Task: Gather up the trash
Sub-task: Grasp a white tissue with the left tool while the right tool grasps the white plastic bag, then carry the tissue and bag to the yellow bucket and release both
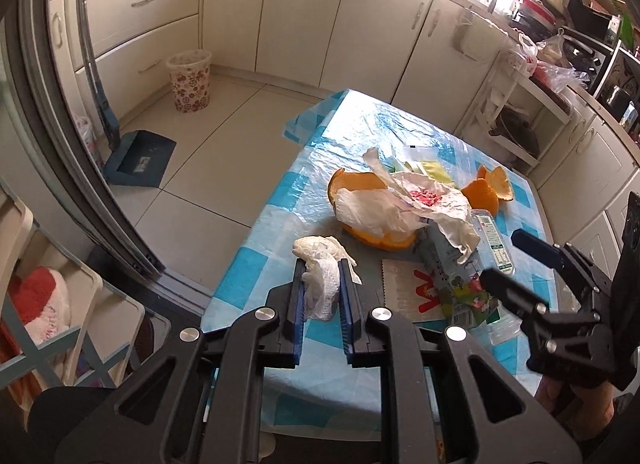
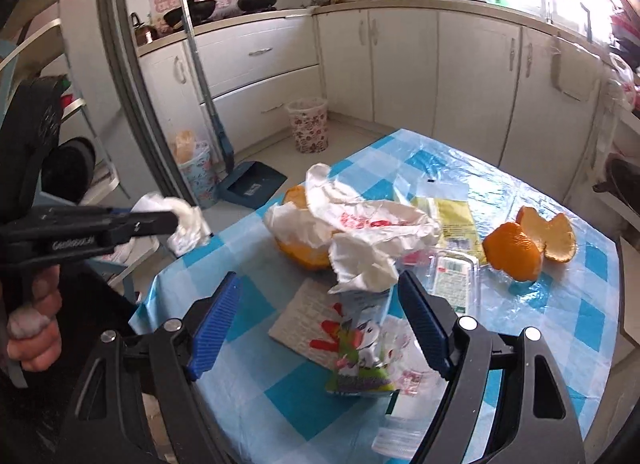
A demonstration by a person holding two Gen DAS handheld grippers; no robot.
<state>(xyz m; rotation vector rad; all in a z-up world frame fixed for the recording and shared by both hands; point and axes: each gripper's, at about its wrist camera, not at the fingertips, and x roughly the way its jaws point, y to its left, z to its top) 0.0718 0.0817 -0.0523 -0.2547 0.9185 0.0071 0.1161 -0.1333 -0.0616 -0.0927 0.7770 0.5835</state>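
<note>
Your left gripper (image 1: pixel 320 288) is clamped on the crumpled tissue (image 1: pixel 320 284), lifted off the surface (image 1: pixel 256 264). Right gripper (image 2: pixel 320 328) hangs open over the snack wrapper (image 2: pixel 360 352). Next, I'd carry the tissue to the floral bin (image 1: pixel 189 80).

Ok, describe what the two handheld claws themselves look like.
Both match. The left claw and right claw have black angular frames with cut-out slots, silver round pivot bolts, and blue ribbed pads lining each finger. White lettering marks the left one's side, too blurred to read. No cables or sleeves show.
</note>
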